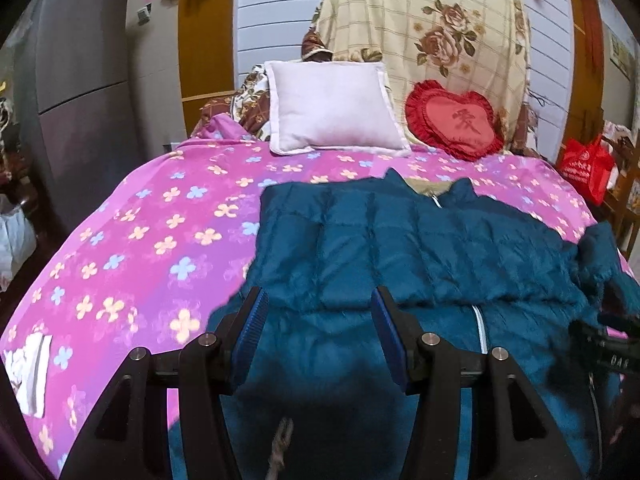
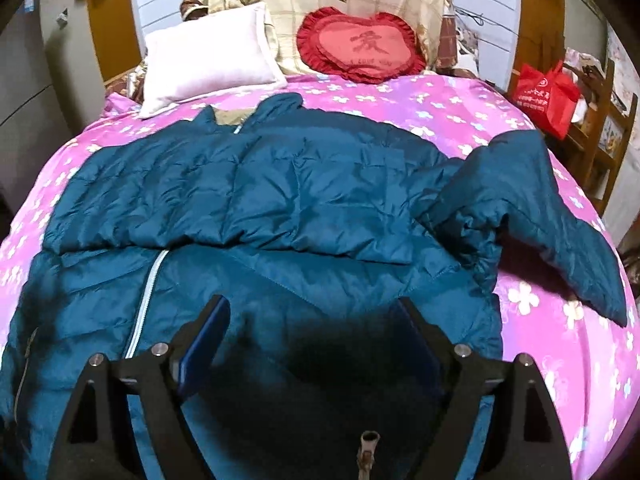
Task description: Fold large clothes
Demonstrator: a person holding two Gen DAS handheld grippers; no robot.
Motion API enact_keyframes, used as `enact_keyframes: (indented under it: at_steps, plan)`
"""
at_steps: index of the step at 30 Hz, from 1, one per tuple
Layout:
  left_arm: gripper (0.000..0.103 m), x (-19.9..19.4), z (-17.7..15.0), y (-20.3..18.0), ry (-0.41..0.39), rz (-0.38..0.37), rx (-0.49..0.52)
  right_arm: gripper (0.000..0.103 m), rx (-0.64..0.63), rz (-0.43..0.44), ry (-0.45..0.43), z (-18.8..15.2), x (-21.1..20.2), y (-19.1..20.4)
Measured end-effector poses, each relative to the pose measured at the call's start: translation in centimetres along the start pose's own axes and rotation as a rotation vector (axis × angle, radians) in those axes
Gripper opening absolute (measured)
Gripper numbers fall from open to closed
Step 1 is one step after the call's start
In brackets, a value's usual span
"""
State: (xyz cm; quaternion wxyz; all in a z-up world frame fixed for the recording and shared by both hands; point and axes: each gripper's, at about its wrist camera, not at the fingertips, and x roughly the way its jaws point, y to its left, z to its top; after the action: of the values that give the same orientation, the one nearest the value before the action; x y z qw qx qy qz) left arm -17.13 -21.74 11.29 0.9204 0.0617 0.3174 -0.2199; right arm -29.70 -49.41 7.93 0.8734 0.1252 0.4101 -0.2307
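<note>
Teal padded jacket point(image 2: 280, 184) lies spread on your bed's pink flowered cover point(image 1: 140, 220), collar toward white pillow point(image 1: 334, 106) and red heart cushion point(image 1: 454, 120). One sleeve point(image 2: 532, 208) splays right. Your left tongs point(image 1: 318, 322) hover above jacket, gaping, nothing between pads. Your right tongs point(image 2: 310, 334) spread wide, empty, above hem.

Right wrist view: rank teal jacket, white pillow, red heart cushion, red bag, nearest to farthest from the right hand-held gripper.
1. Teal jacket, directly beneath and ahead of the right hand-held gripper.
2. White pillow, far left, at the head of the bed.
3. Red heart cushion, centre, against the floral blanket; too close to the pillow to rank firmly.
4. Red bag, off the bed, far right.
</note>
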Motion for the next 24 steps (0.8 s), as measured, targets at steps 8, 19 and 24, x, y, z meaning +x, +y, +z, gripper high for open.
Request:
enact_keyframes:
  at_steps: [8, 19, 24]
  plan:
    - [0.032, -1.2, -2.0, -2.3, 0.024, 0.000, -0.009, 0.093, -0.055, 0.037, -0.062, -1.2, -3.1, -0.2]
    - [0.032, 1.3, -3.3, -4.5, 0.044, 0.000, 0.025, 0.094, -0.094, 0.079, -0.068, -4.2, -3.0, -0.1]
    - [0.032, 2.4, -3.2, -5.0, 0.058, -0.011, 0.023, 0.095, -0.133, 0.094, -0.084, -4.3, -2.7, 0.7]
